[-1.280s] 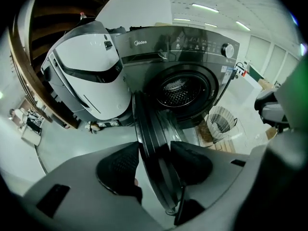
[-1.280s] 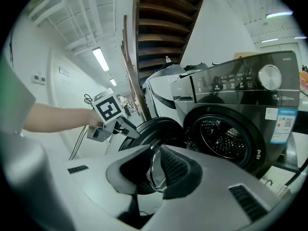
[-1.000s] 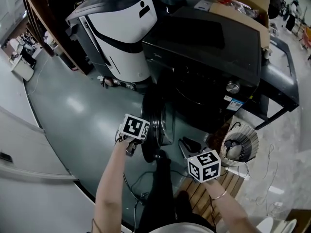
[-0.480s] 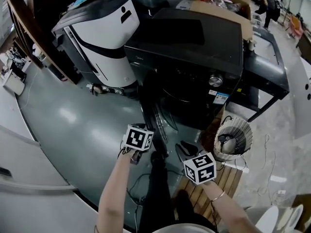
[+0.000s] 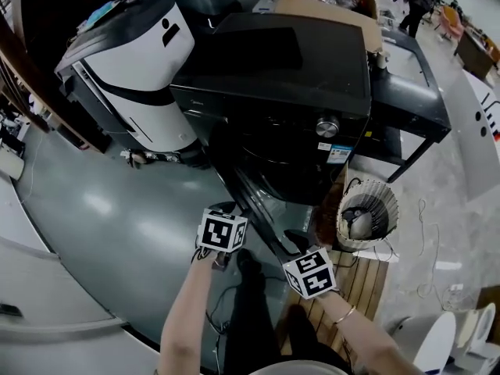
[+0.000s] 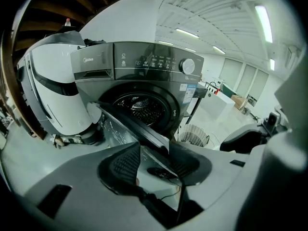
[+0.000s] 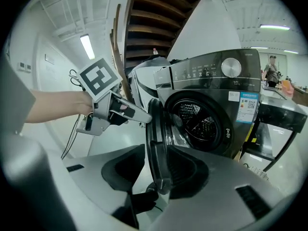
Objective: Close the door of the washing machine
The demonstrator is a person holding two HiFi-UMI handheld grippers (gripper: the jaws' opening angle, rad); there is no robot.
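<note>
The dark washing machine [image 5: 289, 61] stands with its round door [image 5: 250, 201] swung out, edge-on in the head view. The drum opening [image 7: 197, 119] is uncovered. My left gripper [image 5: 233, 211] is at the door's outer side. In the left gripper view the door [image 6: 130, 124] runs in between the left gripper's [image 6: 154, 160] spread jaws. In the right gripper view the left gripper [image 7: 137, 115] has a finger against the rim. My right gripper [image 7: 156, 172] straddles the door's [image 7: 156, 129] lower rim; its jaws are opening and its left pad stands off the rim.
A white and black appliance [image 5: 133, 61] stands left of the washer. A woven basket [image 5: 367, 209] and a wooden slatted board [image 5: 359, 287] lie to the right, beside a dark metal bench [image 5: 406, 108]. Cables [image 5: 223, 307] trail on the grey floor by my legs.
The door has swung from square-on toward the machine's front. The left gripper has followed it to the right. The right gripper has sunk a little and its jaws have spread.
</note>
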